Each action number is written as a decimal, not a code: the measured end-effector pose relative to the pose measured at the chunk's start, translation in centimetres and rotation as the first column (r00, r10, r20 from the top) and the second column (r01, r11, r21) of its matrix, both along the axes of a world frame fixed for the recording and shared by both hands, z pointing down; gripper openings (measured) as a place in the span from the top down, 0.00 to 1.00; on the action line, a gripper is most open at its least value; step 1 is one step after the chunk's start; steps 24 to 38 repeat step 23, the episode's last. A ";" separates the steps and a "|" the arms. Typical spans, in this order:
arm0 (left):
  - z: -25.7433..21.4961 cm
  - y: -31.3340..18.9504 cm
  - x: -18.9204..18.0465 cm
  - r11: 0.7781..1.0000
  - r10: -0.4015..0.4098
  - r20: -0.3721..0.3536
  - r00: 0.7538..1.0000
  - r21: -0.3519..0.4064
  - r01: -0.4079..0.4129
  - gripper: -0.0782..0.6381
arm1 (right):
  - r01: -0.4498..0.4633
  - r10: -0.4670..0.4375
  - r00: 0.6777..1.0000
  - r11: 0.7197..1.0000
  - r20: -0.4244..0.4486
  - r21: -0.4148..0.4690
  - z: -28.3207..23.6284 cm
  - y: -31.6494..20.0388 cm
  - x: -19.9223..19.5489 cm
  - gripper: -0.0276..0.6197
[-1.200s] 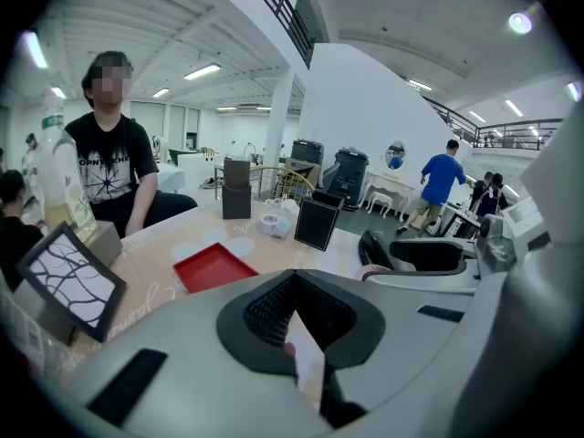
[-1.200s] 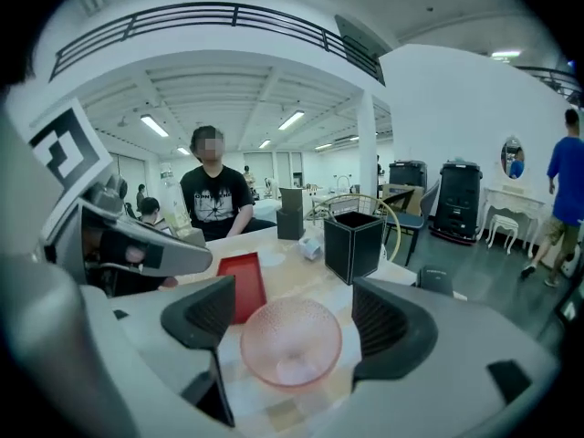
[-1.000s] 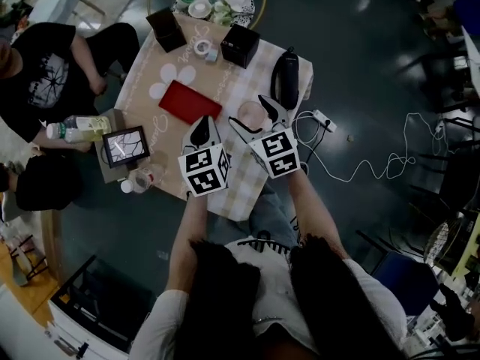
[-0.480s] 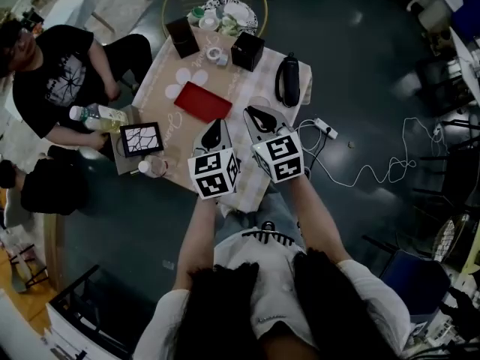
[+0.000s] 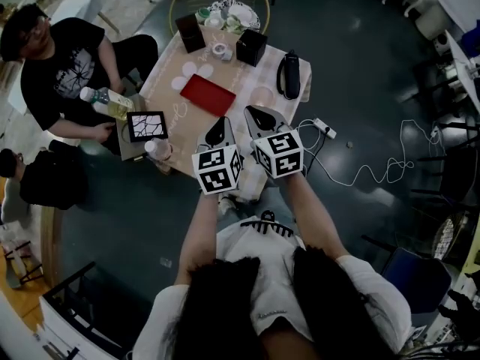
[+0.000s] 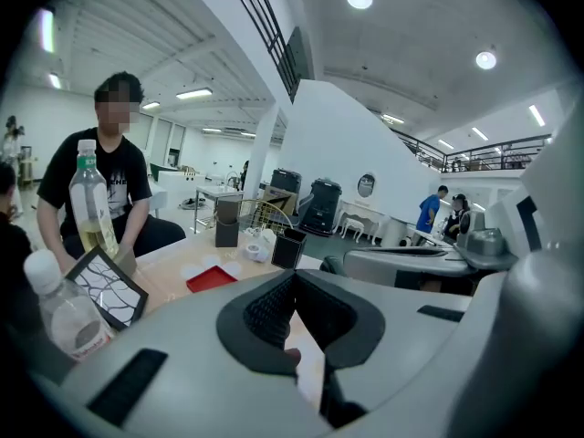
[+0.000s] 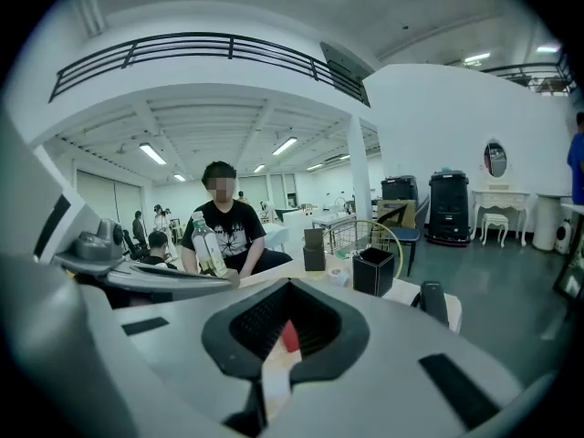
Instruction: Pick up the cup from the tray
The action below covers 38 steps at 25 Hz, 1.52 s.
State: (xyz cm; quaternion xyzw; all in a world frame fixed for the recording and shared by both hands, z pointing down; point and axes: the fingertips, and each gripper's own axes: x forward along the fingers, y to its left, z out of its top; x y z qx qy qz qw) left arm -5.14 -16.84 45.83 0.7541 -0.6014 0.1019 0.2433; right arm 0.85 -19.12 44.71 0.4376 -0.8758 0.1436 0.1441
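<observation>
The red tray [image 5: 208,94] lies flat on the brown table [image 5: 169,100] with nothing on it; it also shows far off in the left gripper view [image 6: 212,278]. A pale pinkish round cup-like item [image 5: 264,96] rests on the checked cloth to the tray's right. Both grippers hang over the table's near edge, short of the tray. My left gripper [image 5: 218,134] [image 6: 296,273] is shut and empty. My right gripper [image 5: 262,118] [image 7: 291,283] has just been closing its jaws and is now shut with nothing between them.
Three white discs [image 5: 187,70] lie left of the tray. Two black boxes [image 5: 251,47], a tape roll [image 5: 221,51] and a wire basket [image 5: 217,10] stand at the far end, a black flask [image 5: 291,75] at right. A seated person [image 5: 64,73] holds a bottle; a picture frame [image 5: 146,126] and water bottle [image 5: 159,150] stand near.
Both grippers have pulled back from the table toward me and risen. The right gripper's jaws, wide open around the pinkish item a second ago, have closed empty.
</observation>
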 end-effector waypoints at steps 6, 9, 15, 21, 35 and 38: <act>-0.5 0.7 -0.7 1.000 -0.004 0.023 1.000 0.025 0.004 0.88 | 0.009 -0.009 1.000 1.000 -0.027 -0.010 0.8 1.3 -0.9 0.95; -0.3 1.1 -1.2 1.000 -0.022 0.008 1.000 0.021 0.021 0.88 | 0.013 -0.013 0.999 1.000 -0.049 -0.011 1.1 1.6 -1.1 0.95; 0.0 1.4 -1.3 1.000 -0.013 0.039 0.999 0.022 0.012 0.88 | 0.021 -0.022 0.998 1.000 -0.059 -0.007 0.9 1.7 -1.6 0.95; 0.0 1.4 -2.0 0.999 -0.027 0.022 0.999 0.024 0.027 0.88 | 0.026 -0.027 0.997 1.000 -0.076 -0.015 1.4 2.0 -1.9 0.95; 0.1 1.3 -2.3 0.999 -0.028 0.025 0.999 0.026 0.028 0.88 | 0.024 -0.025 0.997 1.000 -0.078 -0.021 1.6 2.0 -1.9 0.95; 0.1 1.3 -2.3 0.999 -0.028 0.025 0.999 0.026 0.028 0.88 | 0.024 -0.025 0.997 1.000 -0.078 -0.021 1.6 2.0 -1.9 0.95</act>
